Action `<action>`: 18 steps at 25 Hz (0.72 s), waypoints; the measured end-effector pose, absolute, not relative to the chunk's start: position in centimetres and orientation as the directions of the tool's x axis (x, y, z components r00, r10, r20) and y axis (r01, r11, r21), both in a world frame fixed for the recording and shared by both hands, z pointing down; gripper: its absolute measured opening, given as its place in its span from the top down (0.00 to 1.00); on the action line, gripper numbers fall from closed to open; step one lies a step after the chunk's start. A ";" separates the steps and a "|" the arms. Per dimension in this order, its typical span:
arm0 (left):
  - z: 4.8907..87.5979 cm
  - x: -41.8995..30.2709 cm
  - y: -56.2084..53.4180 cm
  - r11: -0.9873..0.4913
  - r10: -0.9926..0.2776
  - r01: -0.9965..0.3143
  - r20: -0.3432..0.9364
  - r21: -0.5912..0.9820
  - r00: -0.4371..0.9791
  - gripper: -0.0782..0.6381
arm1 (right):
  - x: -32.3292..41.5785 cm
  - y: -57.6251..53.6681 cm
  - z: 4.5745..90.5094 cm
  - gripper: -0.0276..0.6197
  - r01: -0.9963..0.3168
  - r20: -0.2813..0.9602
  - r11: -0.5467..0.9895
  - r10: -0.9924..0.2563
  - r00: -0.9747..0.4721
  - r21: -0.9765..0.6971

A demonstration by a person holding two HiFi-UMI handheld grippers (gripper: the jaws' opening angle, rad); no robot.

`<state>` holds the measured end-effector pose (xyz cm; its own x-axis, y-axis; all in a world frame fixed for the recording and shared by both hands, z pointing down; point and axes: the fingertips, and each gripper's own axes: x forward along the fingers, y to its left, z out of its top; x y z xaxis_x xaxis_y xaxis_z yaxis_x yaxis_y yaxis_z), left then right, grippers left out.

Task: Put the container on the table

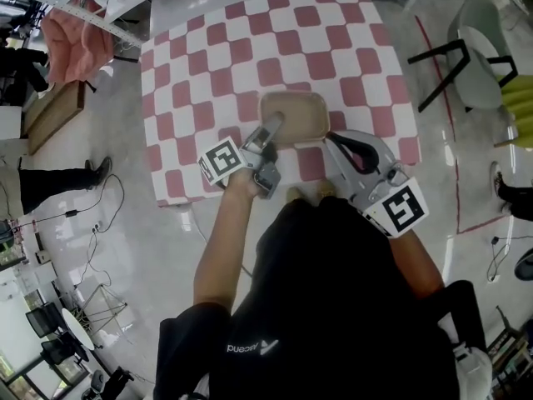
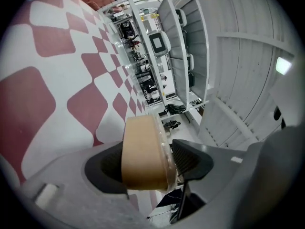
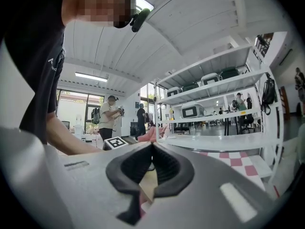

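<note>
Over the table, the level left gripper grips the container.

We lose the table's near edge behind the person at lower centre, and the container's lower-left corner under the left gripper near mid-frame.

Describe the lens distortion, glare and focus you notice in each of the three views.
Head view: even light, glare streaks on the floor, table edges bowed. Left gripper view: strong fisheye, dark corners, shelves curved, the container looming large. Right gripper view: bright ceiling light, right gripper filling the foreground, background small but sharp.
</note>
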<state>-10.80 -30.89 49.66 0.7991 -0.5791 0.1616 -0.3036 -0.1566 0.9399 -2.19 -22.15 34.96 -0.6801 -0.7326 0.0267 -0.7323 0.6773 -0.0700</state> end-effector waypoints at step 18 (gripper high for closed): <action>51.4 -12.5 -30.8 -0.409 -0.560 -0.753 0.510 0.516 0.653 0.13 | -3.5 -23.3 35.0 0.95 -0.740 0.022 0.670 -0.740 -0.672 -0.064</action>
<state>-12.48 -30.82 51.35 0.6533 -0.5596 0.5099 -0.7528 -0.4091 0.5156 -3.53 -23.29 35.03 -0.6721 -0.7401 0.0216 -0.7397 0.6699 -0.0640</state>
